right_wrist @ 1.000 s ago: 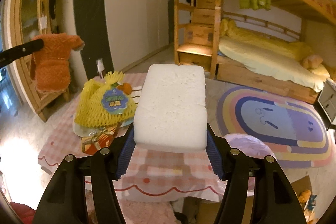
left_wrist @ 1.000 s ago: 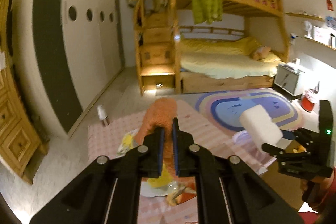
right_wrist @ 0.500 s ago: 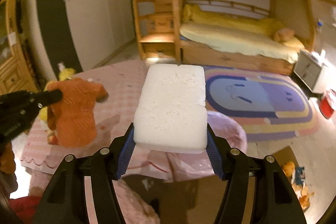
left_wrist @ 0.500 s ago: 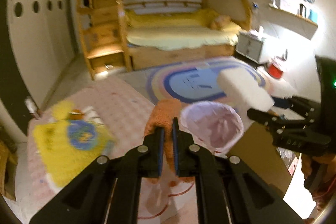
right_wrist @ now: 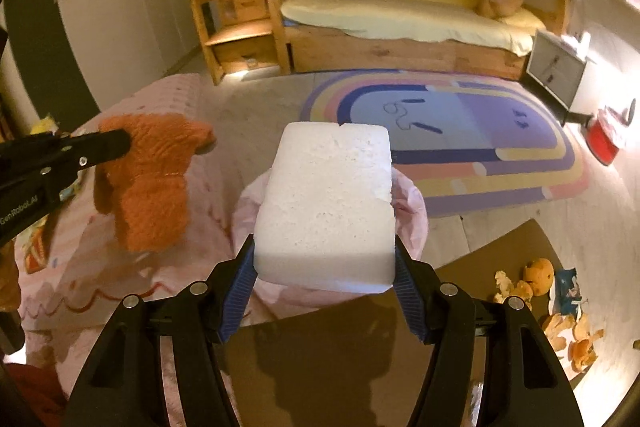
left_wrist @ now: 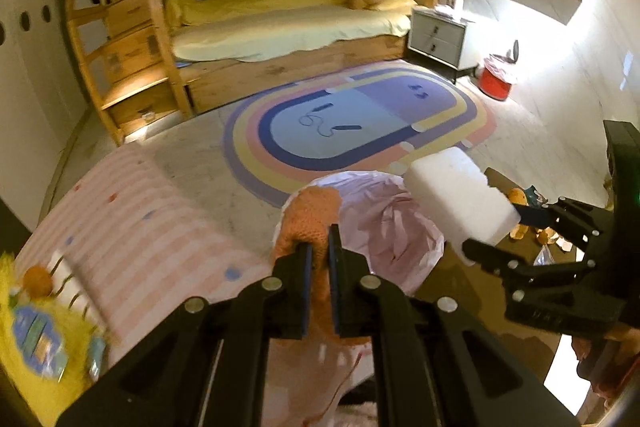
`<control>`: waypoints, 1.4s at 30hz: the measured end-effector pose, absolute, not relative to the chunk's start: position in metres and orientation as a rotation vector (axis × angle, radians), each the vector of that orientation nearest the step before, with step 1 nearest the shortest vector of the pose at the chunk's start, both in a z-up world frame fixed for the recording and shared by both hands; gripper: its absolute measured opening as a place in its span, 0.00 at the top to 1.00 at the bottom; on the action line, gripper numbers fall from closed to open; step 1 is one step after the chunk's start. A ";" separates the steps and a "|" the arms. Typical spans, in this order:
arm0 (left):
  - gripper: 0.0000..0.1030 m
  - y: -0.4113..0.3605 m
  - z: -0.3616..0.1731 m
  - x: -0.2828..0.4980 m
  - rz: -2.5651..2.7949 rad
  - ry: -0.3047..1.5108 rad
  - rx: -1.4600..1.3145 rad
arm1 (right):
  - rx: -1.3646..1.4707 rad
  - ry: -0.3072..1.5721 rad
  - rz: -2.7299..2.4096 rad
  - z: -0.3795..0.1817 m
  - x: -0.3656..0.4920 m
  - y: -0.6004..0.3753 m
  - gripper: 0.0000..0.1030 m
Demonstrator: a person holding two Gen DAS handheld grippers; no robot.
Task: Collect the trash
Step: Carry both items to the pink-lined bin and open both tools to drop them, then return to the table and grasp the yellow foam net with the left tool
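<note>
We're right over the pink-lined bin (right_wrist: 412, 211) now. Our right gripper (right_wrist: 324, 263) has its blue pads clamped on the sides of the white foam block (right_wrist: 326, 203), which hangs directly above the bin's open mouth. To the left of the bin, our left gripper (left_wrist: 318, 259) is pinched tight on the orange knitted cloth (right_wrist: 148, 179), the cloth dangling beside the bin's rim, over the pink checked tablecloth (left_wrist: 132, 215). To the right of the bin we see orange peels (right_wrist: 536, 283) scattered on the floor by a brown cardboard sheet (right_wrist: 500, 259). Beyond the bin lies the rainbow rug (right_wrist: 460, 143).
</note>
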State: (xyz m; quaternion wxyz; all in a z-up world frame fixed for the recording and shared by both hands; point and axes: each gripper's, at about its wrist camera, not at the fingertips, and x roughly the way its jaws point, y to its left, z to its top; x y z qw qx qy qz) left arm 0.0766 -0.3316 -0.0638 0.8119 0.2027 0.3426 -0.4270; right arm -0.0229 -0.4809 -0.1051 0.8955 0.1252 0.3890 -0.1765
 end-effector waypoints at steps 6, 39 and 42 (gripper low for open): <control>0.94 -0.376 -0.076 0.090 -0.951 0.771 0.472 | 0.283 0.815 -0.379 -0.116 -0.005 -0.507 0.38; 0.36 -0.381 -0.099 0.117 -0.914 0.951 0.521 | 0.366 0.737 -0.441 -0.100 -0.030 -0.531 0.22; 0.35 -0.363 -0.085 0.113 -0.894 0.920 0.480 | 0.359 0.715 -0.437 -0.090 -0.032 -0.525 0.22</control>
